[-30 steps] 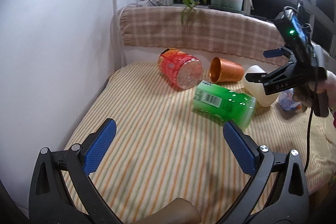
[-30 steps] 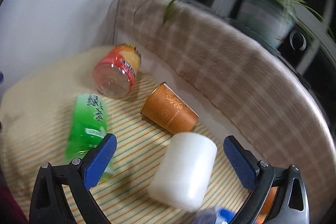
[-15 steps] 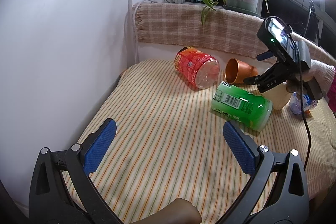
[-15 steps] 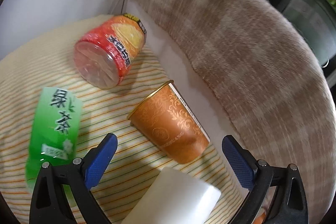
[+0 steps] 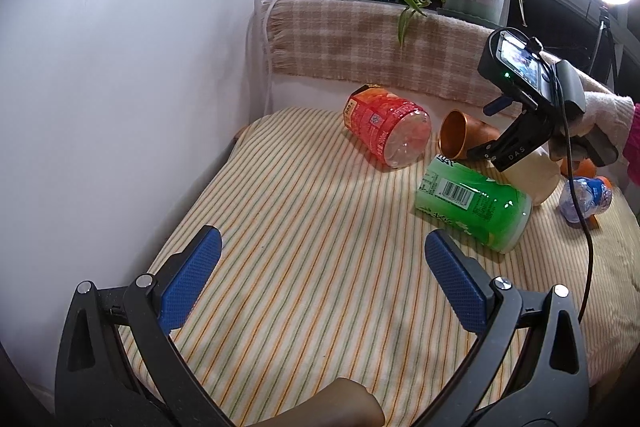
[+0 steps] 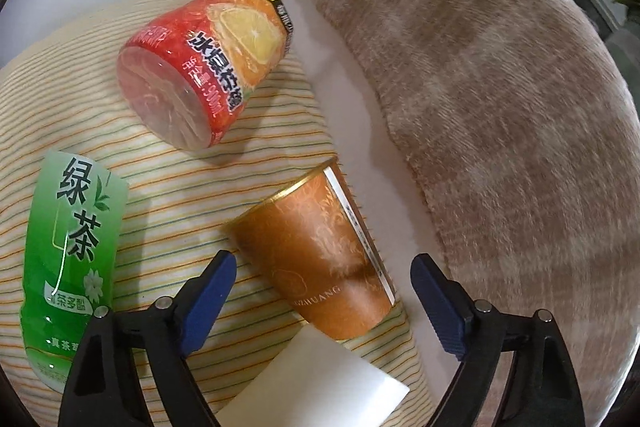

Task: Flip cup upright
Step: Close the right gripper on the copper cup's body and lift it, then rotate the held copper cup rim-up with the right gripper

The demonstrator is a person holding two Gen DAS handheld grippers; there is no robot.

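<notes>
Cup [image 6: 320, 259] sideways between spread right fingers [image 6: 210, 299].

The left gripper [image 5: 322, 269] hangs low with its blue-padded jaws spread wide and nothing between them, angled slightly downward. The right gripper [image 6: 322, 285] is likewise spread wide, its fingers pointing steeply down. Seen from the left wrist view, the right gripper [image 5: 490, 131] is held by a gloved right hand [image 5: 596, 123], tilted forward and down.
</notes>
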